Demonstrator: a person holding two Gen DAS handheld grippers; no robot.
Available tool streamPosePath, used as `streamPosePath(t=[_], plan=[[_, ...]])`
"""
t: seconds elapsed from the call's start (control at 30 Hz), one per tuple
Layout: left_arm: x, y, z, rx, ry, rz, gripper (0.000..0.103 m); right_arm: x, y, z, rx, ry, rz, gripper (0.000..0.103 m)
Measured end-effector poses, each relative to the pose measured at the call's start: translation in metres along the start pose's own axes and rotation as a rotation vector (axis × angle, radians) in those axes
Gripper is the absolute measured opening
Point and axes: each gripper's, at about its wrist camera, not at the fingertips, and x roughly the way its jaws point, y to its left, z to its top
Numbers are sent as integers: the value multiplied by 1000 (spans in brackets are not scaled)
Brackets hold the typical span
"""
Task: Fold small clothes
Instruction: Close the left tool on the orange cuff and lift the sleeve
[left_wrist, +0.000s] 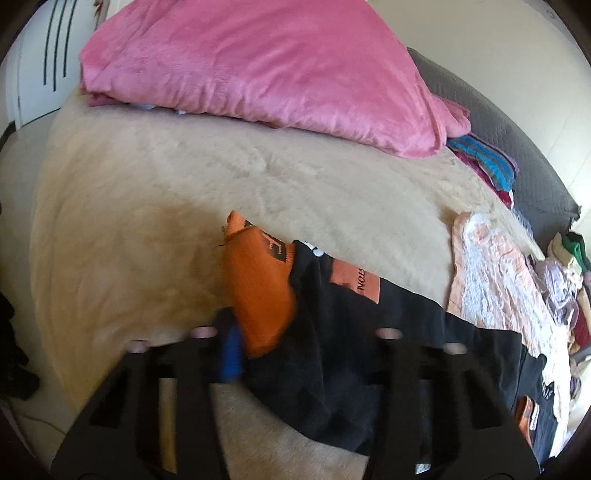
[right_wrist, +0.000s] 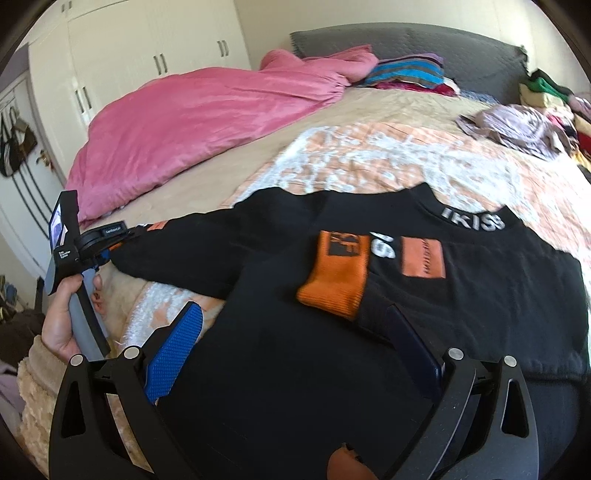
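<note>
1. Left tongs (left_wrist: 262, 336): pinching the cuff (left_wrist: 258, 295), orange, at the end of the shirt's outstretched sleeve (right_wrist: 192, 240). One blue pad (left_wrist: 231, 354) presses the cuff's side; the other finger is buried in black cloth. A hand (right_wrist: 62, 325) grips the handle.

2. Right tongs (right_wrist: 295, 314): spread wide over the shirt and gripping nothing. Blue pad on the left, dark finger on the right lying against the folded sleeve.

3. Shirt (right_wrist: 295, 387): black, long-sleeved, spread flat on the near part of the bed. Collar (right_wrist: 472, 221) with white lettering points away from the right camera. Orange patch (right_wrist: 421, 258) on the chest. Second cuff (right_wrist: 332, 288), orange, lies folded across the chest beside the patch.

4. Quilt (right_wrist: 369, 155): peach and white, under the shirt.

5. Blanket (left_wrist: 166, 184): beige, covers the bed.

6. Duvet (left_wrist: 258, 74): pink, heaped at the far side.

7. Striped cloth (right_wrist: 406, 74): folded, near the grey headboard (right_wrist: 461, 48).

8. Lilac garment (right_wrist: 517, 125): crumpled, on the quilt, well apart from the shirt.

9. Clothes pile (right_wrist: 546, 92): mixed colours, at the bed's right edge.

10. Wardrobe (right_wrist: 147, 55): white, behind the bed.
</note>
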Motion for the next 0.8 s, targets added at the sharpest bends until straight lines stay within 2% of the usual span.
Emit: streamPosePath(t=[0.03,0.47,0.63,0.8], plan=[[-2,-2,0,5,-6,-5,12,-2,-4,-2,7,0,-5,98],[-74,-47,0,51,-69,-258,7,-40,-55,-23,142,-52,-65,98],[-97,-75,-5,90,-62,-356,7,-53,-69,-26,184,-80,-56,98],[-116,-103,-16,147,-65,-423,7,-67,-80,-30,209,-105,-66,98]])
